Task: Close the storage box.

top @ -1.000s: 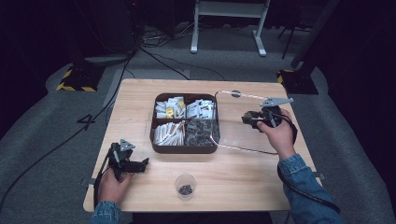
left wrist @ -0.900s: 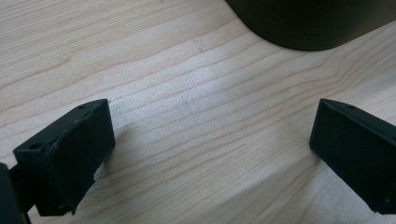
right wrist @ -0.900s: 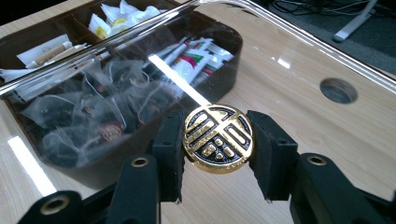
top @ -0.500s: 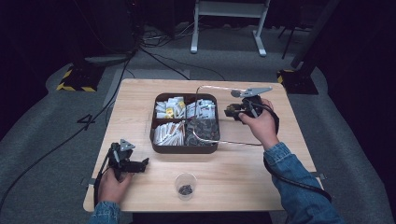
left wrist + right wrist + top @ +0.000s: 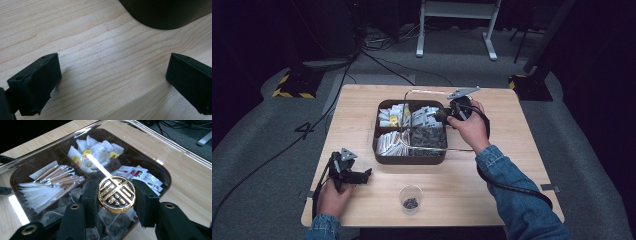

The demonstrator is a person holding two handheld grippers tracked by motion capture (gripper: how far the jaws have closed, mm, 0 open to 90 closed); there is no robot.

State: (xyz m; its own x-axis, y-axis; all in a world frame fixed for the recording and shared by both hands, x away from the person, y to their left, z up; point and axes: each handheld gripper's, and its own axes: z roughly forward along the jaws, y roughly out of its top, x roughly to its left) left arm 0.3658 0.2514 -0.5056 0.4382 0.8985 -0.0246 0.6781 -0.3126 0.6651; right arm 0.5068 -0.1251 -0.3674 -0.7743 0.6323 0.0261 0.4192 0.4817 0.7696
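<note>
We carry a clear lid by its round gold knob, which our right gripper pinches between its two black pads. The lid hangs tilted above the dark four-part tray in the middle of the wooden table, with its near edge low over the tray and its far edge raised. Through the lid we see white sachets in the far compartments, paper-wrapped sticks in a nearer one, and dark packets in the last. In the high view the right gripper sits over the tray's far right corner.

Our left gripper rests on the table near the tray's corner, its jaws spread wide with only bare wood between them. A small clear cup with dark bits inside stands near the front edge.

We judge the step in hand to be setting the lid on the tray. The next move calls for levelling the lid, lining up its rounded corners with the tray's rim, and lowering it before letting go of the knob.
</note>
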